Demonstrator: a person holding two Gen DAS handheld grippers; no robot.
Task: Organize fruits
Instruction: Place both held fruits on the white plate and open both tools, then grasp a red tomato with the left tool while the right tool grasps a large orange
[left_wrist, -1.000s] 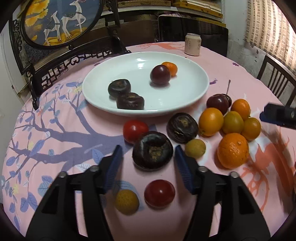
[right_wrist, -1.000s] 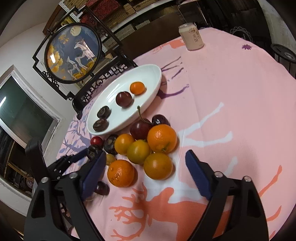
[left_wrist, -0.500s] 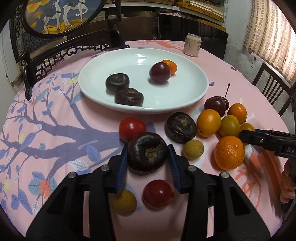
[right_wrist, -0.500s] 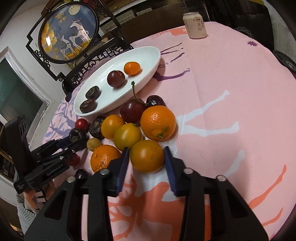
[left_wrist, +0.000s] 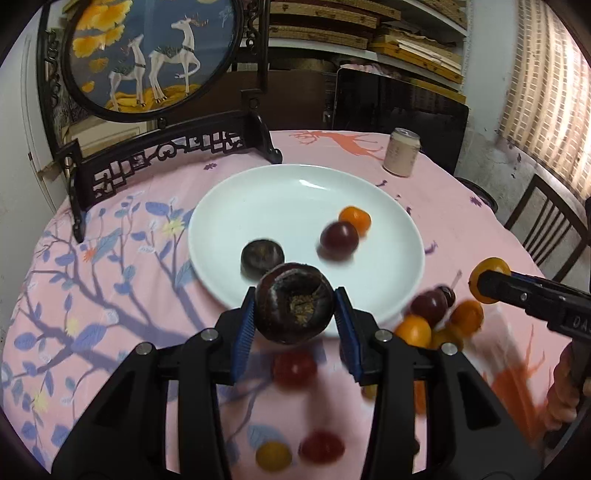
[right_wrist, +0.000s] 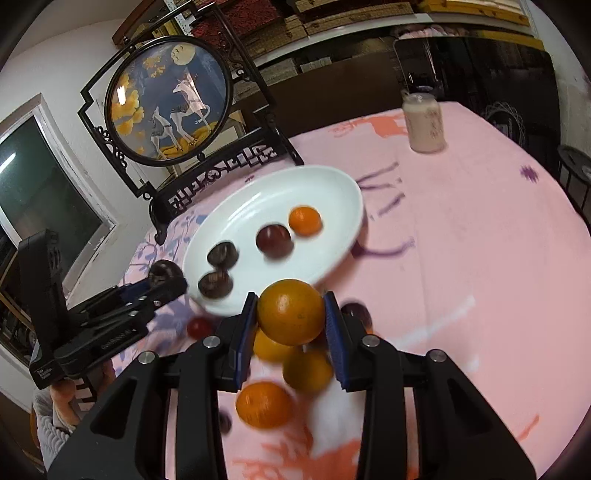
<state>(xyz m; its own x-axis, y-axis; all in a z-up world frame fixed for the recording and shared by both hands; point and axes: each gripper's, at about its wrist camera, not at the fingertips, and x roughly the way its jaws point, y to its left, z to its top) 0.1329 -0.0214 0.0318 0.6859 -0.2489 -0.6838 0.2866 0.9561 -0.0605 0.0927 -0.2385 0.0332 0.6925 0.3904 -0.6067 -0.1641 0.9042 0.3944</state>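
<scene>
My left gripper (left_wrist: 294, 312) is shut on a dark brown water chestnut (left_wrist: 293, 303) and holds it above the near rim of the white plate (left_wrist: 288, 195). The plate holds a dark chestnut (left_wrist: 262, 255), a dark red plum (left_wrist: 339, 238) and a small orange (left_wrist: 355, 218). My right gripper (right_wrist: 290, 317) is shut on an orange fruit (right_wrist: 291, 312), lifted above the fruit pile (right_wrist: 291, 365), near the plate (right_wrist: 295, 192). It also shows in the left wrist view (left_wrist: 489, 284). Red tomatoes (left_wrist: 295, 367) and a yellow fruit (left_wrist: 272, 456) lie on the cloth below.
A drink can (left_wrist: 401, 157) stands behind the plate. A framed round deer screen (left_wrist: 155, 55) on a black stand is at the back left. A chair (left_wrist: 546, 225) stands at the right table edge. The pink tablecloth (right_wrist: 480, 258) stretches to the right.
Both grippers closed on their fruit and lifted it off the cloth. The left one has carried the chestnut forward toward the plate; the right has raised the orange fruit above the pile.
</scene>
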